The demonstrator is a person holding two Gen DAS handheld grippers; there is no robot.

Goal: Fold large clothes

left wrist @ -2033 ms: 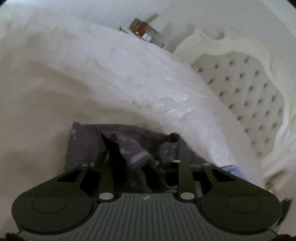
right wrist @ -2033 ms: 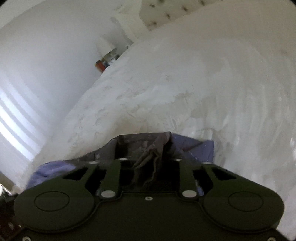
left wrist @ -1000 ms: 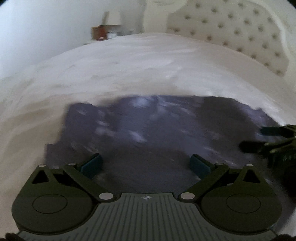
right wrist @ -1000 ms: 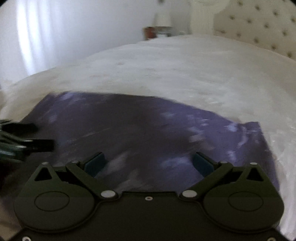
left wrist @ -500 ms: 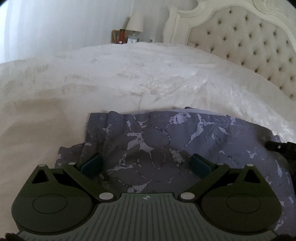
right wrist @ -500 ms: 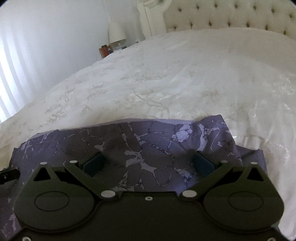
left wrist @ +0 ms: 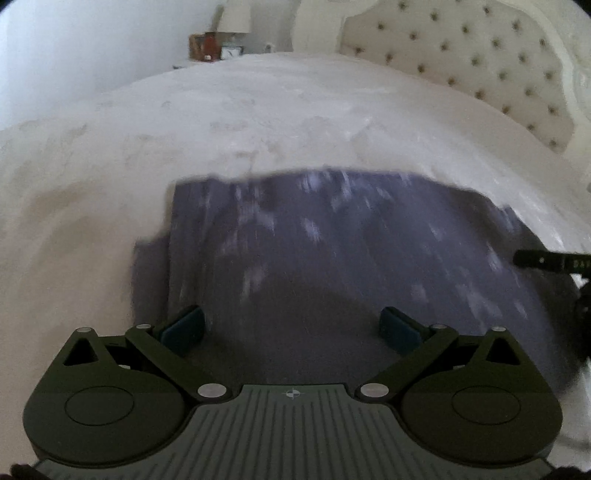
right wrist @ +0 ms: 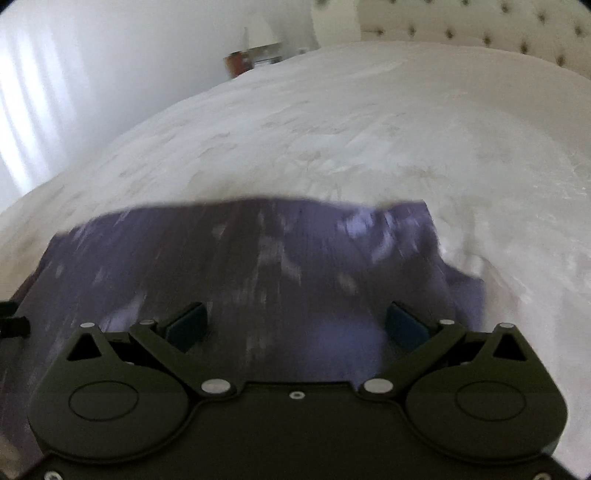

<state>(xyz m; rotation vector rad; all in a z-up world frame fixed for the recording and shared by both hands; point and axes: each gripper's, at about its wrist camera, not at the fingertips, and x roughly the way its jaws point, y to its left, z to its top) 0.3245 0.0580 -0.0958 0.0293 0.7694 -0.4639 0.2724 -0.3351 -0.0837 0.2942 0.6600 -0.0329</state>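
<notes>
Purple patterned garment (left wrist: 351, 266) lies spread flat on the bed (left wrist: 258, 122), over a white embossed bedspread; motion blur hides print detail. Left gripper (left wrist: 291, 326) spread wide, empty, above the cloth's near part. Right gripper (right wrist: 297, 325) likewise wide and empty above the same garment (right wrist: 258, 258). Room: cream tufted headboard (left wrist: 480, 62) at the far right, a nightstand with a lamp (left wrist: 232, 18) and small items behind, white curtain (right wrist: 40, 92) at left.

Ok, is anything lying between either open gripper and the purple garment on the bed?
Nothing visible does. The left gripper and right gripper both hang open directly over the purple garment, spread on the white bedspread, though the pictures are blurred.
</notes>
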